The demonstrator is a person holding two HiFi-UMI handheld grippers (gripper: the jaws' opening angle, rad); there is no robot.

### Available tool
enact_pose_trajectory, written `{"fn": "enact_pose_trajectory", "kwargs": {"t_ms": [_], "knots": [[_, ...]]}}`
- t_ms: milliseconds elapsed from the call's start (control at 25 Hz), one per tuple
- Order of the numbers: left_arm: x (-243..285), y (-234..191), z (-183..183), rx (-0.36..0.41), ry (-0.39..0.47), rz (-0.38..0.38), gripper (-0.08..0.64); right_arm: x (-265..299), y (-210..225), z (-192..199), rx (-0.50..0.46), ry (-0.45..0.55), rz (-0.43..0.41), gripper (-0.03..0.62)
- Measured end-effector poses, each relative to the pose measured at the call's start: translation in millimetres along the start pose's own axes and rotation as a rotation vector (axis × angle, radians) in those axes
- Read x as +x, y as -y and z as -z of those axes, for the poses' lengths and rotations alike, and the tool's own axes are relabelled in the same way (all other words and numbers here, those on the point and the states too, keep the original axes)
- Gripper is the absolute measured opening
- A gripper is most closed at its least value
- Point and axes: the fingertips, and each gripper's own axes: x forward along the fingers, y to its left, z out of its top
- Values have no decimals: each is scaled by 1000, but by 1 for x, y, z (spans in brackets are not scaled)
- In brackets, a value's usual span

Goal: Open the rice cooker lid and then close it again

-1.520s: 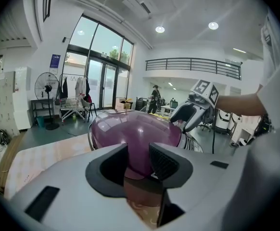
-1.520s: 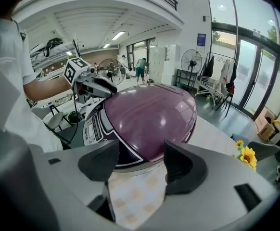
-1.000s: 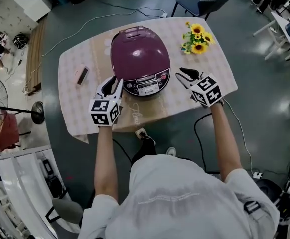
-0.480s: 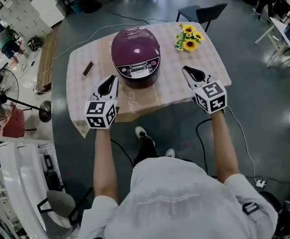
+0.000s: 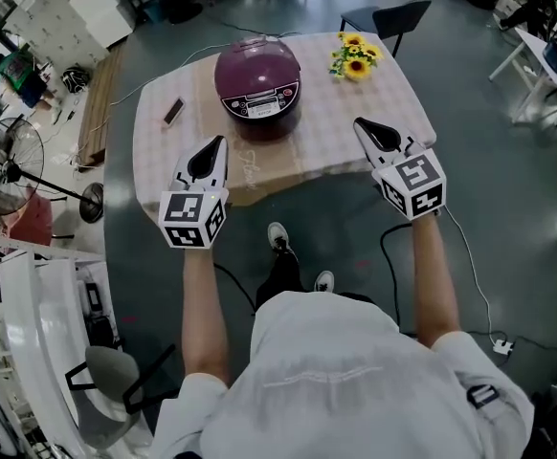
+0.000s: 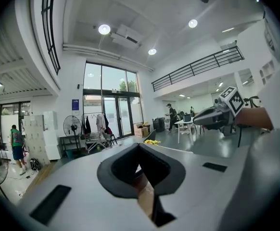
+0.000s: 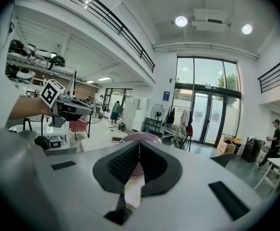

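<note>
Head view: my left claw (image 5: 218,142) and right claw (image 5: 361,123), just closed empty, have backed toward six o'clock from the shut round purple rice cooker (image 5: 257,76), so the task looks finished.

I see a glossy dark grey floor (image 5: 508,189) all round. At twelve o'clock stands a table under a pale checked cloth (image 5: 336,103), with a dark chair (image 5: 393,12) behind it at one. A black pedestal fan (image 5: 15,156) is at nine and white lockers (image 5: 92,12) at eleven. Tall glass doors (image 7: 207,109) and round ceiling lamps (image 7: 181,21) give the light.
</note>
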Motion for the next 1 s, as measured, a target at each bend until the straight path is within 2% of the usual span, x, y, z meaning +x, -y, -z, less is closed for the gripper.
{"fn": "enact_pose_trajectory", "kwargs": {"t_ms": [480,1000], "knots": [[-46,40,-31,20,60,7,15,-48,-27,-42,-66,85,-12,26],[-55,60,-53,56,79,28,15,-56,-32,-54,-66,118,-19,26]]}}
